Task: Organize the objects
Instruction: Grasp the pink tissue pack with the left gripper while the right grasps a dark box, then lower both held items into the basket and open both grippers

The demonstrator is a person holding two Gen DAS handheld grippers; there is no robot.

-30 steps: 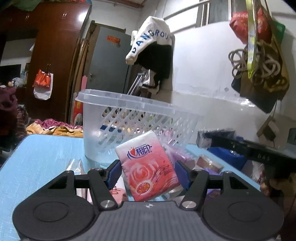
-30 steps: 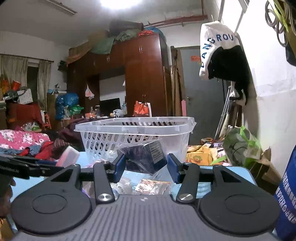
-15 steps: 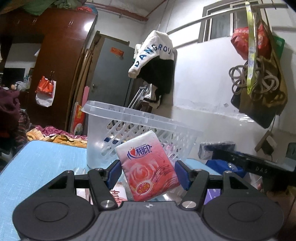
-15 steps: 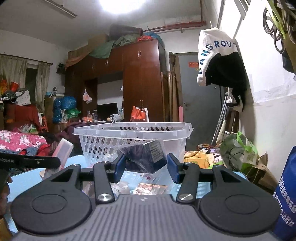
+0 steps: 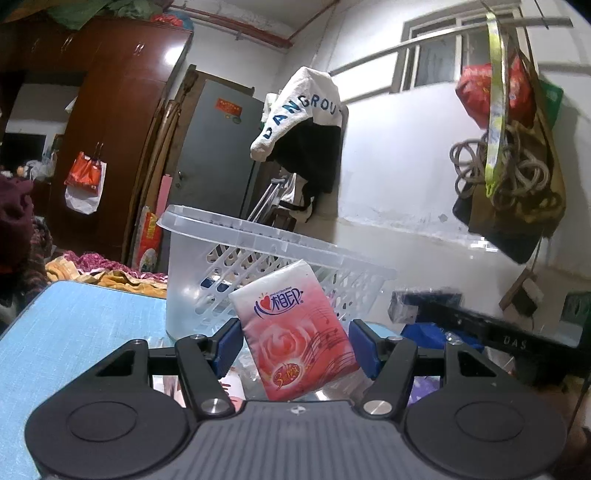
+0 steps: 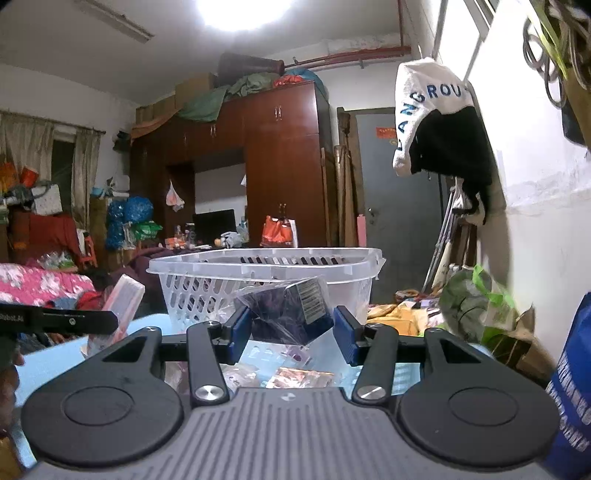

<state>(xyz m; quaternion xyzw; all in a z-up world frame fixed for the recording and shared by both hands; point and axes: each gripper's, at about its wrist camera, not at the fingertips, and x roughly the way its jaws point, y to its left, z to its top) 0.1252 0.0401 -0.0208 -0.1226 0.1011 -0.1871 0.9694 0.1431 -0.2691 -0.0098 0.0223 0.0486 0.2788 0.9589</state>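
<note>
Left gripper [image 5: 295, 345] jaws clamp pink tissue pack [image 5: 295, 332]; right gripper [image 6: 291, 328] jaws clamp dark wrapped packet [image 6: 286, 314]. White basket [image 6: 266, 273] directly ahead on blue worktop [image 5: 66, 332].

A ceiling lamp [image 6: 243, 11] blows out to pure white in the right wrist view and throws glare onto the white wall [image 6: 535, 122] beside it, while the wardrobe [image 6: 280, 158] and the room's far corners sit dim. In the left wrist view the same light makes a hot streak on the glossy wardrobe door [image 5: 173, 48]. Both fisheye pictures bend straight lines near the edges and darken at the corners, with slight softness on far clutter.
</note>
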